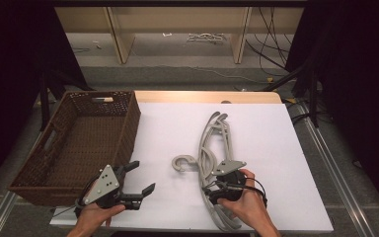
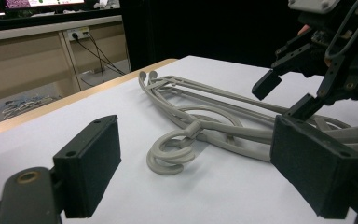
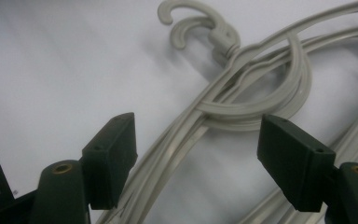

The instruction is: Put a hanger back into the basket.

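Lay in a loose grey stack of hangers (image 1: 212,148) on the white table (image 1: 266,128), hooks (image 1: 181,164) pointing toward the wicker basket (image 1: 123,123), arms fanned from near the far edge down to the near edge. Looked barely begun, judging by that: not one hanger lifted, none in the basket, the whole stack flat on the sheet. Hovered just over the lower middle of the stack, the right gripper (image 1: 216,190), jaws spread wide and astride the bundled arms in its own view, closed on nothing, pads (image 3: 114,154) clear of the plastic on either side. Waited well to the left, near the basket's near corner, the left gripper (image 1: 140,178), likewise wide open and empty, aimed across the table at the hooks (image 2: 172,154). Left to do, by the look of it: closing on an arm, lifting, carrying across, and most likely repeating for each hanger. Could not count the hangers with any certainty, so tangled were the arms where they crossed. Hid part of the stack under the right hand (image 1: 244,205) from above, and cut off the near ends at the table's edge. Could not make out the basket's floor in full past its near wall.
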